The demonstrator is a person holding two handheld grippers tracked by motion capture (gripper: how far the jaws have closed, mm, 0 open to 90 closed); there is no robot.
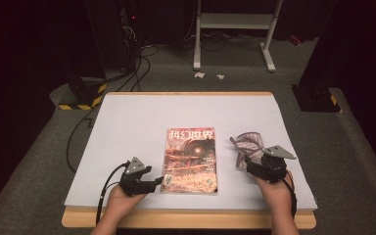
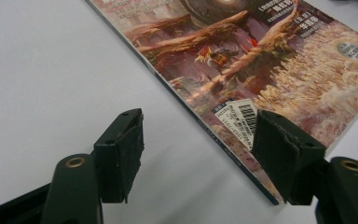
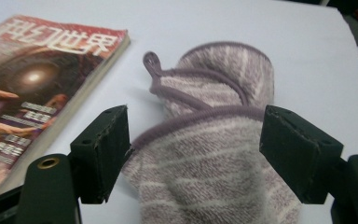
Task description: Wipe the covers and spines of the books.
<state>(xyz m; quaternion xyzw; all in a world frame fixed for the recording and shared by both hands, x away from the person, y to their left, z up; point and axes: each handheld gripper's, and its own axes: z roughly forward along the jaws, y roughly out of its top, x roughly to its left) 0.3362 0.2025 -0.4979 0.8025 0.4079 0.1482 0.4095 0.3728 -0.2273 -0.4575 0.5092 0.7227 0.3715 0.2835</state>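
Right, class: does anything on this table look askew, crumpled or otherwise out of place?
Yes, the towel. It lies loosely folded and rumpled right of the magazine, its hem loop sticking out. The magazine lies flat and nearly square to the table edge. Nothing looks spilled or damaged.

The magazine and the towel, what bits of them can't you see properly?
- Magazine: left gripper view, top cut off by the picture edge; barcode sticker partly behind a jaw.
- Magazine small print: high view, too small to read.
- Towel: right gripper view, near end cut off by the bottom edge.
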